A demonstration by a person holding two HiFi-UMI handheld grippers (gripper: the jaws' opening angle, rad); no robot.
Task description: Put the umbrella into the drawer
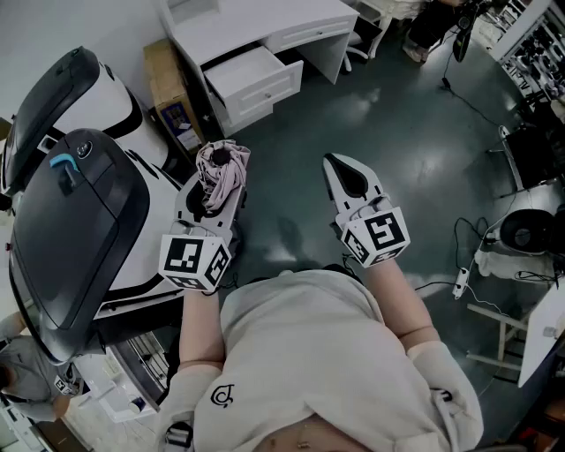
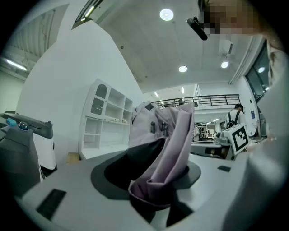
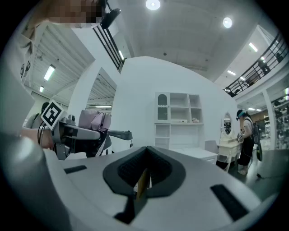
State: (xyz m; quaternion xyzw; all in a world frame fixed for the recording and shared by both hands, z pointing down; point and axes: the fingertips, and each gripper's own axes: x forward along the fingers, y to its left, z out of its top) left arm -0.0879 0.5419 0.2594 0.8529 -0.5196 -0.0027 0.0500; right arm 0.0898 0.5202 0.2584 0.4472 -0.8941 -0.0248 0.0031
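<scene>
Fingers (image 2: 67, 189) of the left gripper (image 1: 210, 199) are clamped on the folded lilac umbrella (image 1: 222, 168), which stands bunched between them with its dark core showing. It is held level in the air, above the dark floor (image 1: 415, 150). The right gripper (image 1: 347, 177) hangs beside it, a little apart, its jaws drawn together with nothing between them. The open drawer (image 1: 256, 79) juts from the white desk (image 1: 265, 26) at the top of the head view — well ahead of both grippers. A black-and-white machine (image 1: 79, 203) stands just left of the left gripper.
</scene>
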